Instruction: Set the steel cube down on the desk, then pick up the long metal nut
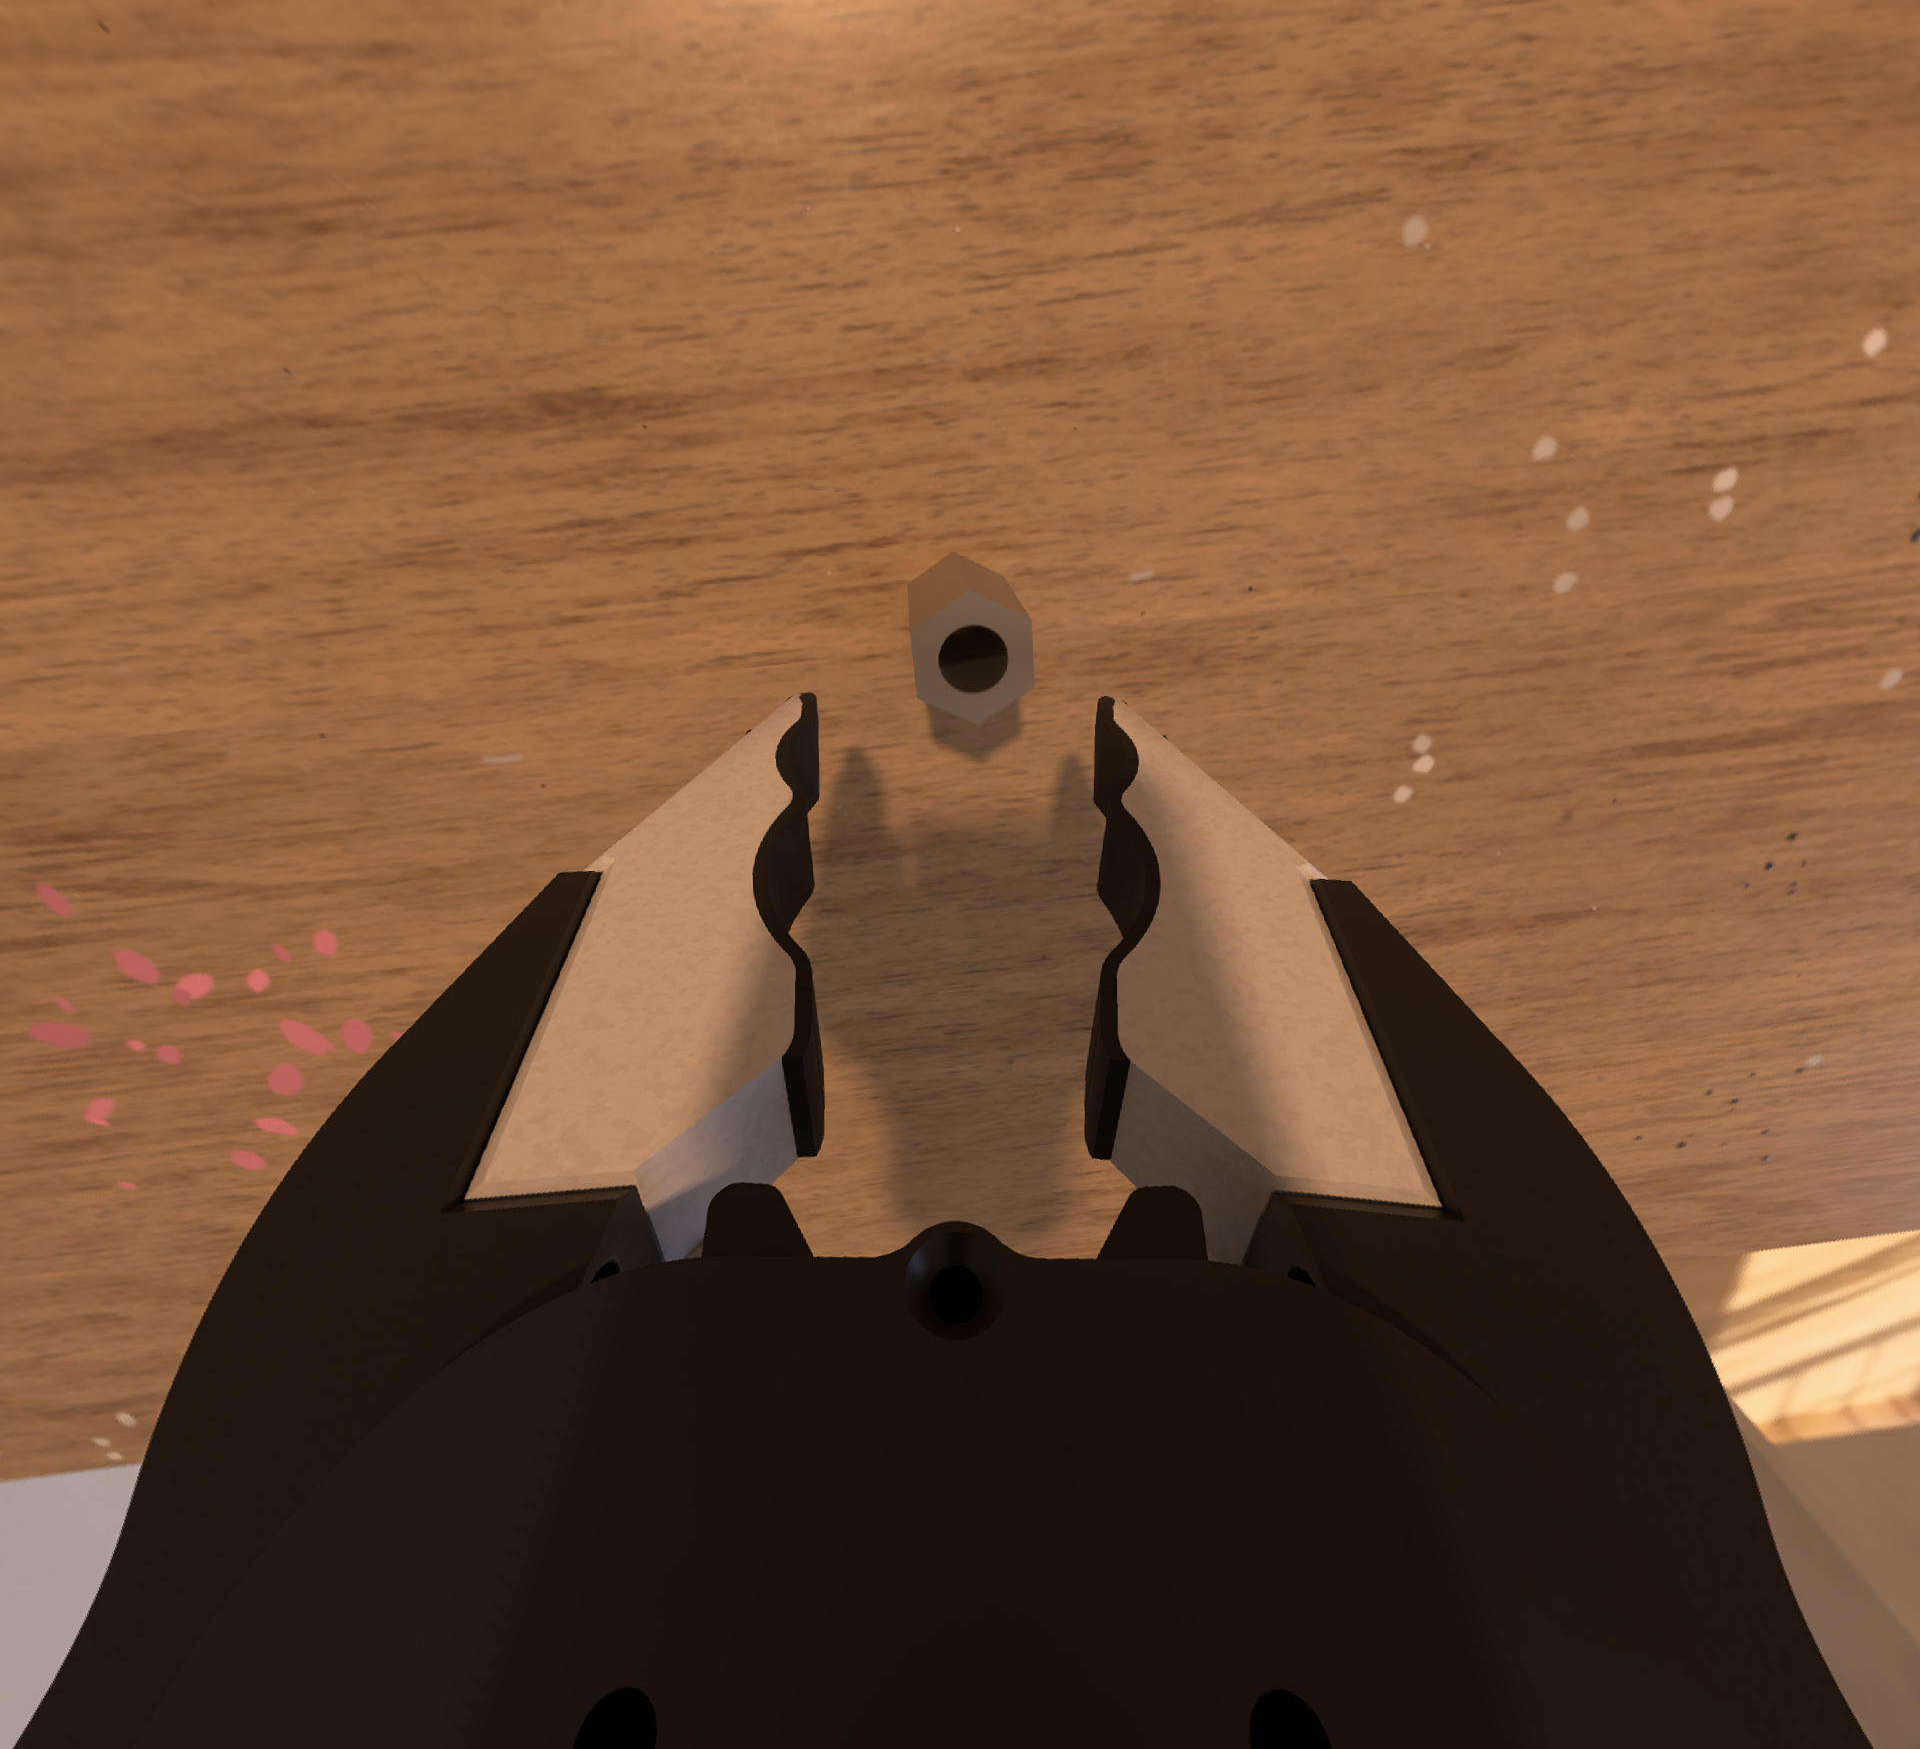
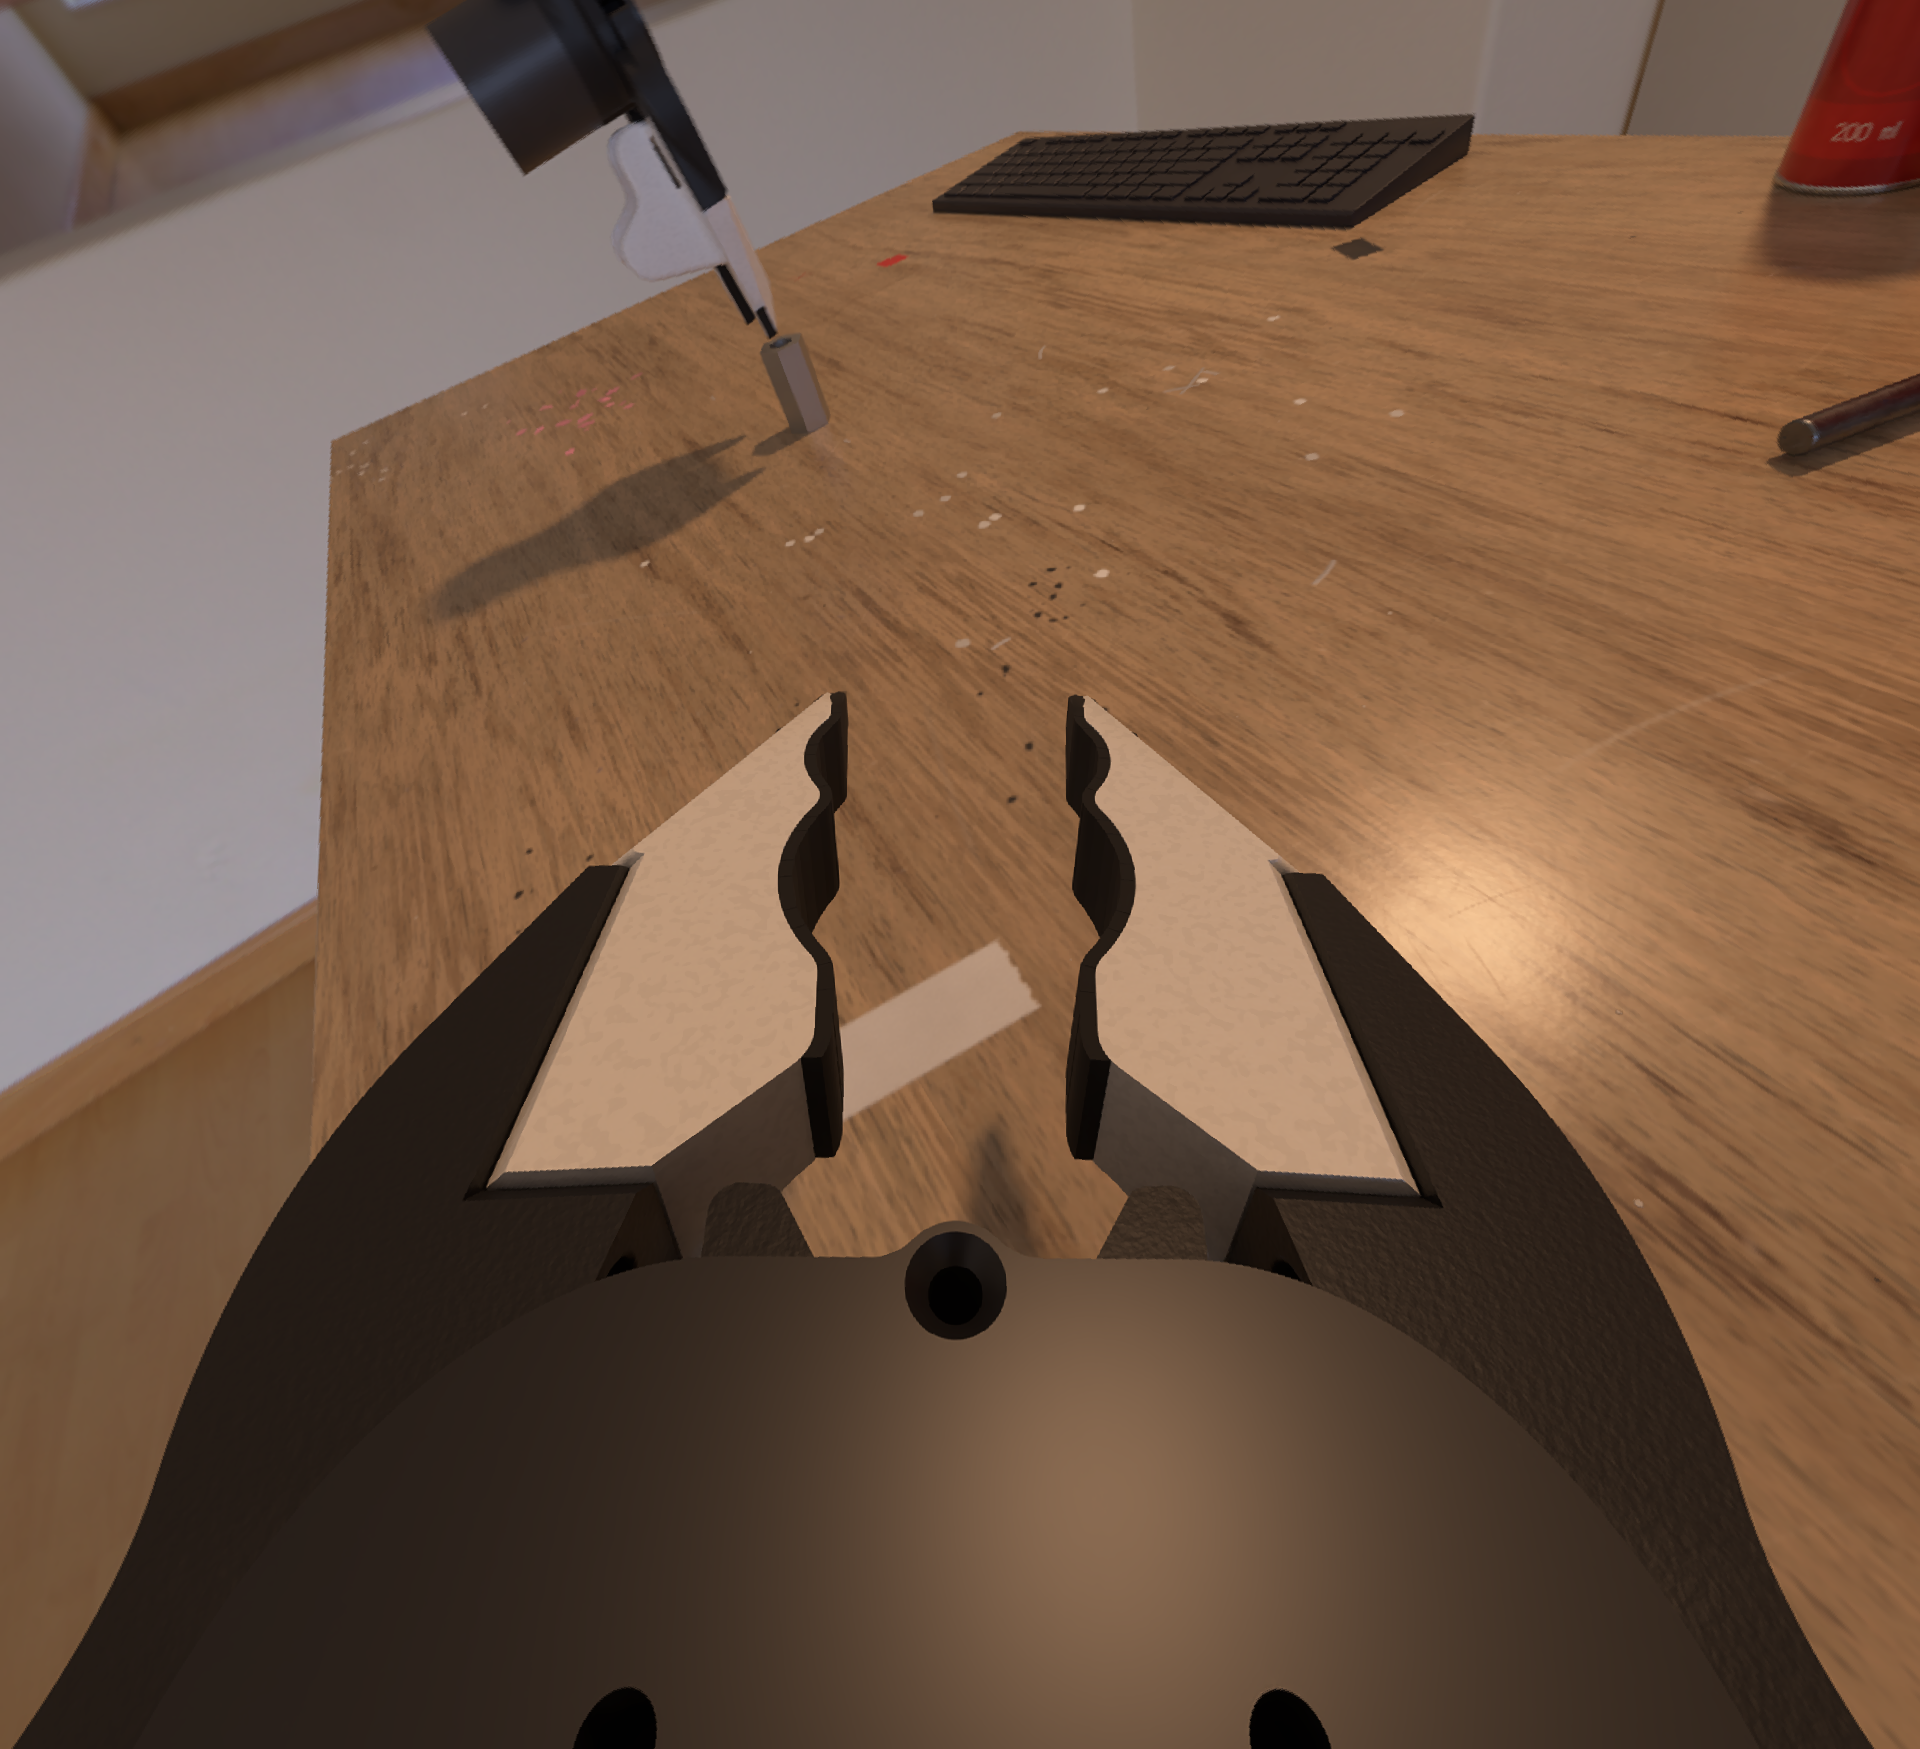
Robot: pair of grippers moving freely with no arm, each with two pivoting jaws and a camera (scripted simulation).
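Left gripper (image 1: pixel 956 707): fingers spread and empty, aimed down at the worktop (image 1: pixel 935 245) from above.
Nut (image 1: pixel 970 650): stands on end on the worktop, just ahead of the fingertips and centred on the gap between them, touching neither.
Nut axis: long axis upright, leaning a little; the bore opens up toward the left gripper, so the left wrist view looks almost straight down the hole.
Step in hand: judged to be the approach to the nut; no steel cube shows in either view.
Doing it well: lower along the nut's axis until the pads (image 1: pixel 800 868) flank two opposite flats, keep the gap centred, then close gently; an off-centre pinch would likely topple so slim a standing piece.
Right gripper (image 2: pixel 956 707): fingers spread, holding nothing, well apart from the nut, over the near worktop.
Beyond its fingertips: keyboard (image 2: pixel 1205 167), then red can (image 2: pixel 1860 37) and dark rod (image 2: pixel 1849 426) farther right.
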